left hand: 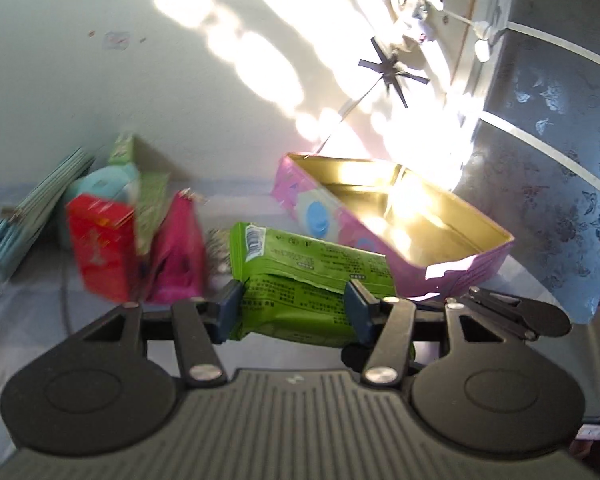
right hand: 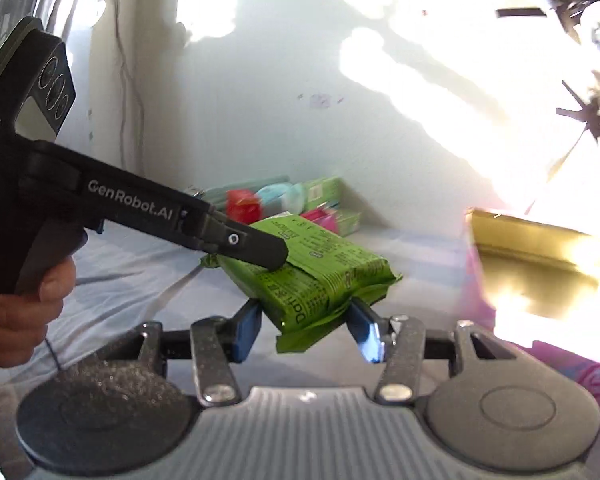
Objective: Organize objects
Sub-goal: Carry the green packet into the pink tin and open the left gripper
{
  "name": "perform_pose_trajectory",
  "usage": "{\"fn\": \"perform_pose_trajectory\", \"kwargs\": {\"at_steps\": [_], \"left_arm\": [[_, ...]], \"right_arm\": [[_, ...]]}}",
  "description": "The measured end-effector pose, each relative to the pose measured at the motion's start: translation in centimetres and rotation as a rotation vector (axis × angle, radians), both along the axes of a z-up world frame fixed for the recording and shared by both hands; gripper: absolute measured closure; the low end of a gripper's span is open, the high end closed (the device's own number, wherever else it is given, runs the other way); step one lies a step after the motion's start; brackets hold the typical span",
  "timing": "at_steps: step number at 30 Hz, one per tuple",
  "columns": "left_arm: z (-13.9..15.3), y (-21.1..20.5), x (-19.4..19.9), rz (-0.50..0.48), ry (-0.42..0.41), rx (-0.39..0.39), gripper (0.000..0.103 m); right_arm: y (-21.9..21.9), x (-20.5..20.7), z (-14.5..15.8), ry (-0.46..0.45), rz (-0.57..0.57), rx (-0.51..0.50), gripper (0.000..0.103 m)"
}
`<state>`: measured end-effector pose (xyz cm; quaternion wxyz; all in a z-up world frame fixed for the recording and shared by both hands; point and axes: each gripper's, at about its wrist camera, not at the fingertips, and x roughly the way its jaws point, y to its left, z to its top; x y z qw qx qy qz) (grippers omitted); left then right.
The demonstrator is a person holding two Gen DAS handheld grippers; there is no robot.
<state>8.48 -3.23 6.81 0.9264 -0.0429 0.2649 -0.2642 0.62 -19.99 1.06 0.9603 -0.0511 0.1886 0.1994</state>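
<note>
Both my grippers clamp one green packet (left hand: pixel 312 276): left gripper (left hand: pixel 296 308) across its middle, right gripper (right hand: pixel 304 320) on its end, pink box (left hand: pixel 452 276) at two o'clock.

A green foil packet (left hand: pixel 312 276) printed with dark text is hanging lifted off the bedsheet, slightly crumpled, just beside the open pink box (left hand: pixel 400 232). The box is lying tilted with its gold interior catching sunlight. Left of the box, red, pink and teal packets (left hand: pixel 100 244) are leaning in a cluster.
</note>
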Motion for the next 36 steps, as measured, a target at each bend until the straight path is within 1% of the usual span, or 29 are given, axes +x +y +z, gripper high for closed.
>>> {"fn": "perform_pose_trajectory", "kwargs": {"at_steps": [3, 6, 9, 12, 13, 14, 15, 19, 22, 26, 30, 31, 33, 36], "left_arm": [[1.3, -4.9, 1.7, -0.072, -0.071, 0.001, 0.045], [1.5, -9.8, 3.8, -0.119, -0.062, -0.011, 0.045], [0.3, -13.7, 5.2, -0.153, -0.019, 0.002, 0.045], [-0.7, -16.2, 5.7, -0.137, -0.026, 0.037, 0.047], [-0.8, -16.6, 5.8, -0.129, -0.015, 0.043, 0.048], [-0.9, -16.5, 5.8, -0.12, -0.002, 0.039, 0.048], [-0.9, -16.2, 5.6, -0.114, 0.001, 0.032, 0.048], [-0.3, -14.4, 4.4, -0.061, -0.022, 0.03, 0.048], [0.0, -12.3, 3.0, -0.007, -0.038, 0.037, 0.047], [-0.8, -9.5, 0.8, 0.068, -0.033, 0.089, 0.047], [-2.2, -7.3, -1.0, 0.156, -0.024, 0.181, 0.046], [-2.4, -6.8, -1.2, 0.175, -0.017, 0.194, 0.046], [-2.9, -5.9, -1.7, 0.203, 0.0, 0.212, 0.046], [-3.7, -5.0, -2.1, 0.244, 0.017, 0.247, 0.046]], "right_arm": [[-3.0, 0.0, 1.2, -0.091, -0.127, -0.019, 0.054], [-5.7, 1.3, 1.5, -0.135, -0.267, -0.044, 0.054], [-8.3, 2.7, 1.2, -0.137, -0.375, -0.055, 0.054], [-9.9, 4.1, 0.9, -0.108, -0.438, -0.038, 0.052], [-10.5, 4.3, 0.8, -0.102, -0.452, -0.025, 0.05], [-10.9, 4.3, 0.7, -0.097, -0.463, -0.012, 0.043], [-11.1, 4.0, 0.6, -0.099, -0.468, 0.003, 0.039], [-10.4, 2.6, 0.4, -0.153, -0.444, 0.007, 0.037], [-9.7, 2.2, 0.4, -0.152, -0.418, 0.028, 0.038], [-8.7, 0.6, 0.2, -0.153, -0.397, 0.083, 0.039], [-7.6, -1.0, -0.7, -0.095, -0.371, 0.168, 0.039], [-7.2, -1.2, -0.8, -0.084, -0.373, 0.166, 0.039], [-6.6, -1.8, -0.5, -0.095, -0.383, 0.162, 0.039], [-6.4, -1.8, -0.3, -0.032, -0.363, 0.232, 0.039]]}}
